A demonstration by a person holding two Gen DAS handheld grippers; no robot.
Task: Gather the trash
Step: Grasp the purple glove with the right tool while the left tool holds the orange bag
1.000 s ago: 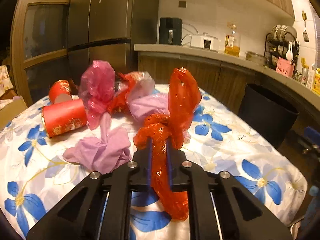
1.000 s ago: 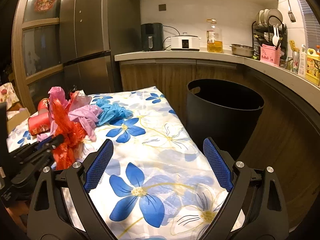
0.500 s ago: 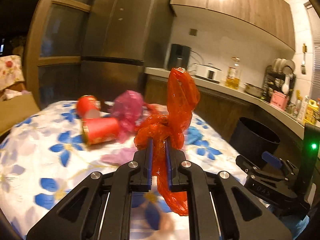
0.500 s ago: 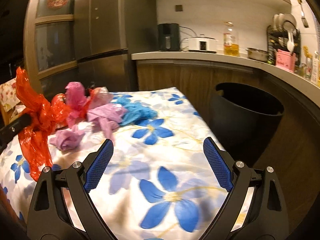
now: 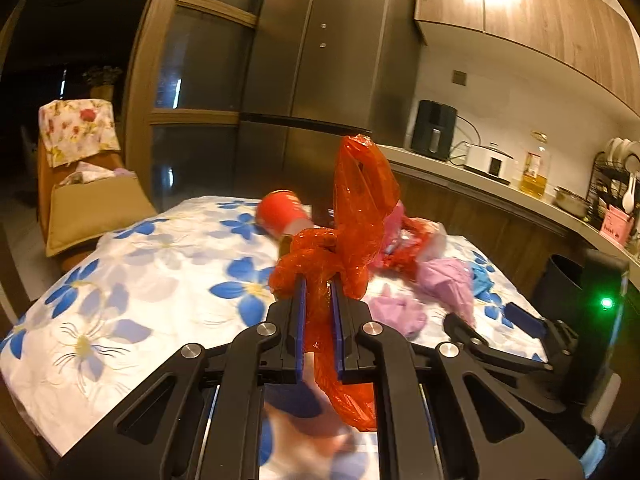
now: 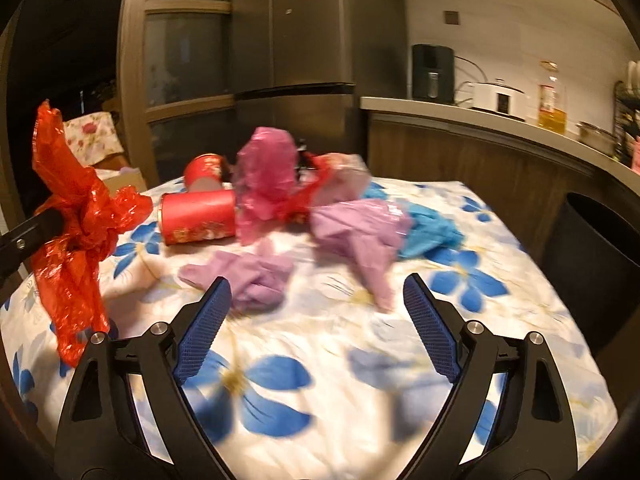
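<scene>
Comparing with a second ago, we find our left gripper (image 5: 320, 300) has carried the crumpled red plastic bag (image 5: 344, 240) up off the flower-printed cloth of the counter (image 5: 132, 288); its jaws stay pressed together, pinching the bag's twisted neck, with the loose tail hanging below them. The kitchen behind it has swung, so the dark tall refrigerator (image 5: 320, 52) now fills the middle of the left view. Our right gripper (image 6: 316, 312) has turned from the black round bin (image 6: 600, 256) toward the heap of trash, and its jaws have just been closing a little, though they are spread wide with nothing between them.

From the right wrist we see the heap plainly: a red printed can lying on its side (image 6: 198, 216), a second red can (image 6: 204, 170) behind it, a pink crumpled plastic bag (image 6: 264, 180), a lilac plastic bag (image 6: 360, 228), a smaller lilac wad (image 6: 248, 276) just ahead of the left pad, and a blue crumpled bag (image 6: 428, 228) toward the bin side. The red bag hangs at the left edge of that view, clear of the cloth.

From the left wrist the held bag hides much of the heap; it alone shows a cardboard box (image 5: 96, 208) beyond the counter's far left edge and the green light on our right gripper's body.
</scene>
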